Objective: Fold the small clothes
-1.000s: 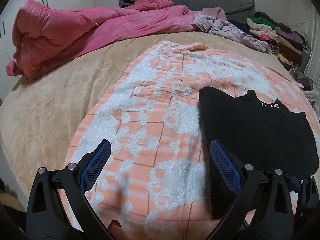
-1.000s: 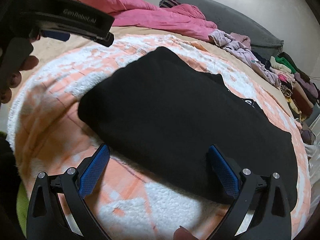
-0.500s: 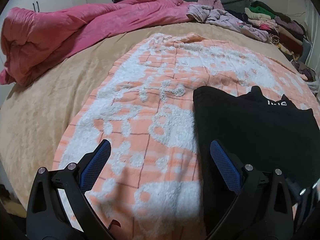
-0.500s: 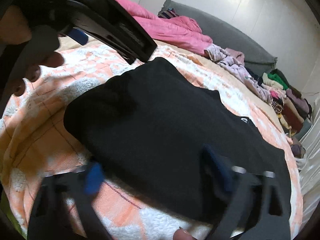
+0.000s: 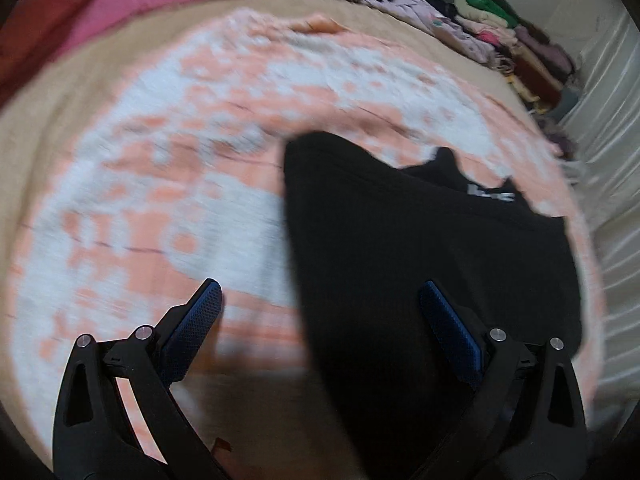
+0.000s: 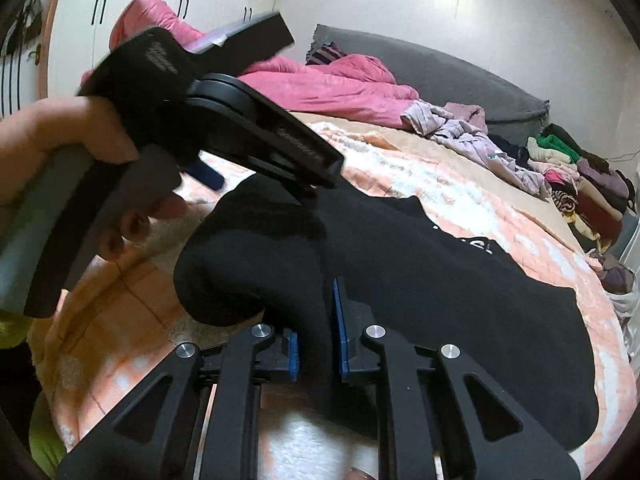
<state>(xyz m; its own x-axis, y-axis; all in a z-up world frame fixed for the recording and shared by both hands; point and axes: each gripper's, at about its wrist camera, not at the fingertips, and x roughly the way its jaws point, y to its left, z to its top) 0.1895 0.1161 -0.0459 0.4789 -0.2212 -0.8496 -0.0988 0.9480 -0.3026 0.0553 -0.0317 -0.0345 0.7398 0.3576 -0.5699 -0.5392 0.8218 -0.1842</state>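
A black garment with a small white logo lies folded on an orange-and-white blanket on the bed. It also shows in the right wrist view. My right gripper is shut on the garment's near edge, which bunches up between the blue pads. My left gripper is open and empty, straddling the garment's left edge; in the right wrist view it hovers just above the garment's far left corner, held by a hand.
A pink duvet lies at the back of the bed. Loose lilac clothes and a stack of folded clothes sit at the back right. A grey headboard and white wardrobes stand behind.
My right gripper has closed on the garment's near edge and lifted it into a bunch. My left gripper has moved right, over the garment's left edge, still open.
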